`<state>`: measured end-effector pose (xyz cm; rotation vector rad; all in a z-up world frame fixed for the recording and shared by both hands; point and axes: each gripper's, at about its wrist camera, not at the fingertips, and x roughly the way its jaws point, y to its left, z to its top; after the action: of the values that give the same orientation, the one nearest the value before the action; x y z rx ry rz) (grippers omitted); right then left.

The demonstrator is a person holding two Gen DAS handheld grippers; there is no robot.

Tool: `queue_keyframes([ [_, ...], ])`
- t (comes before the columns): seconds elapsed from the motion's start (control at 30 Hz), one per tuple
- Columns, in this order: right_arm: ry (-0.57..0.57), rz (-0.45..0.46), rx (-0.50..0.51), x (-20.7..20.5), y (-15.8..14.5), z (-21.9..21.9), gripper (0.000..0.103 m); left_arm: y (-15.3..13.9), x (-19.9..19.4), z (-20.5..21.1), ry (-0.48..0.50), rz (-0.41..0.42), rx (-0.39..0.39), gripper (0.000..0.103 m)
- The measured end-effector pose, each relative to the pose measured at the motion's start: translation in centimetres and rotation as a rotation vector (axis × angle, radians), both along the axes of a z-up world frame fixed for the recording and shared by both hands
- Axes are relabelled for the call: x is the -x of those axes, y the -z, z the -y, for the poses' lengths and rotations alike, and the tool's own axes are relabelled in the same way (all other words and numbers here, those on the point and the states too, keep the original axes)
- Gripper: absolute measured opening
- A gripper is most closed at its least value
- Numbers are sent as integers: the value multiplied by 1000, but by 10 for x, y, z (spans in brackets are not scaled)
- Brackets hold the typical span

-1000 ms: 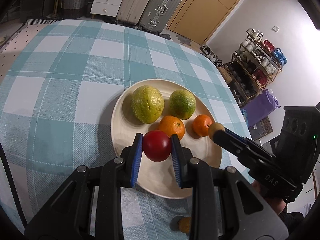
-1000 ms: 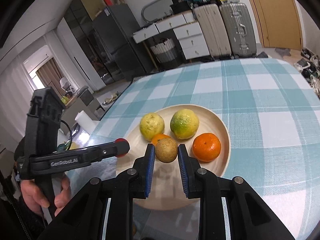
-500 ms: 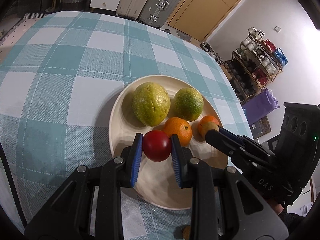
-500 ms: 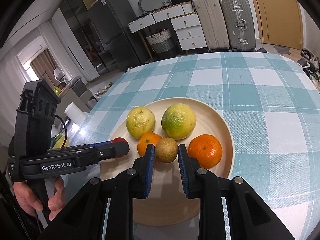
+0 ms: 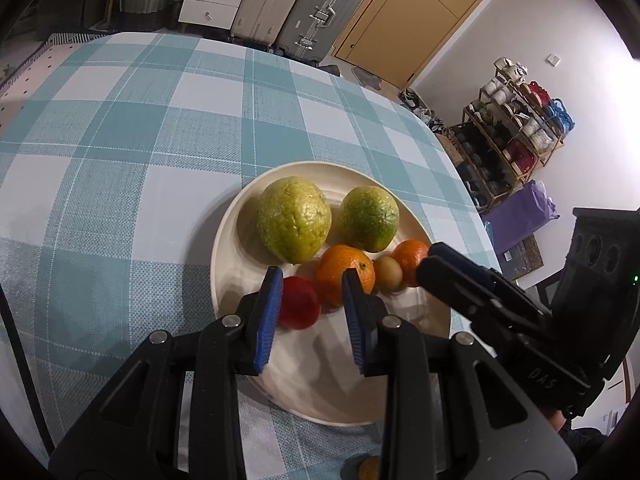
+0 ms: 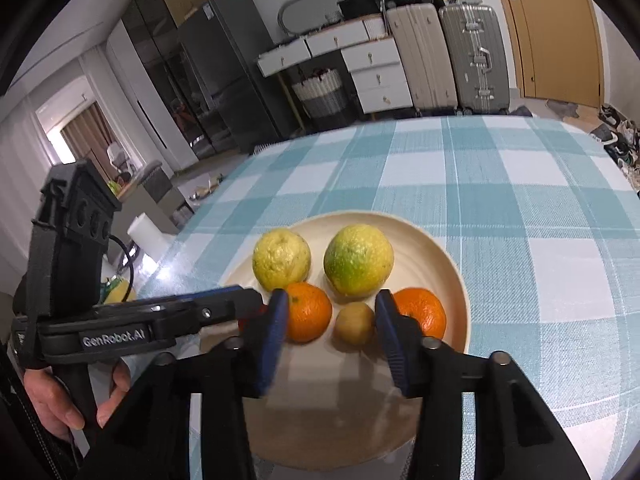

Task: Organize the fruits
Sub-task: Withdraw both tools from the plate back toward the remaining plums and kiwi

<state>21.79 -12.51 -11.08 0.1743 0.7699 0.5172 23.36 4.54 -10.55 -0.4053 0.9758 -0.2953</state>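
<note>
Fruit sits on the cream plate (image 5: pixel 224 248) in your left view, your left gripper (image 5: pixel 310 312) spread beside the red fruit (image 5: pixel 298 308) (touching one finger), while your right view shows your right gripper (image 6: pixel 332 334) spread around the small brown fruit (image 6: pixel 354 322).

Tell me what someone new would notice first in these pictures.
A cream plate on the teal checked tablecloth draws the eye, holding two big yellow-green fruits at the back and two oranges, a small brown fruit and a red fruit in front. Next come the two grippers with blue pads, the left gripper and right gripper, both open over the plate's near side.
</note>
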Motion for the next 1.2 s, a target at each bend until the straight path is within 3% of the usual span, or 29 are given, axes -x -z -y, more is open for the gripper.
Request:
queue_keyframes([
  [0.13, 13, 19, -7, 5, -7, 5, 48, -7, 7, -2, -17, 12, -2, 42],
  [0.3, 33, 28, -18, 16, -13, 15, 51, -18, 19, -3, -26, 29, -16, 45],
  [0.37, 45, 36, -26, 22, -16, 19, 51, -23, 25, -3, -30, 36, -25, 51],
  [0.5, 73, 65, -48, 35, -24, 29, 64, -32, 38, -4, -41, 53, -32, 54],
  [0.8, 99, 109, -77, 66, -38, 45, 72, -47, 72, -5, -56, 73, -53, 62],
  [1.0, 103, 158, -82, 89, -46, 47, 87, -53, 93, 0, -62, 88, -98, 72],
  [1.1, 110, 167, -78, 99, -49, 48, 89, -54, 103, 4, -54, 89, -108, 72],
  [1.2, 115, 170, -91, 107, -50, 50, 92, -55, 113, 9, -54, 91, -130, 80],
])
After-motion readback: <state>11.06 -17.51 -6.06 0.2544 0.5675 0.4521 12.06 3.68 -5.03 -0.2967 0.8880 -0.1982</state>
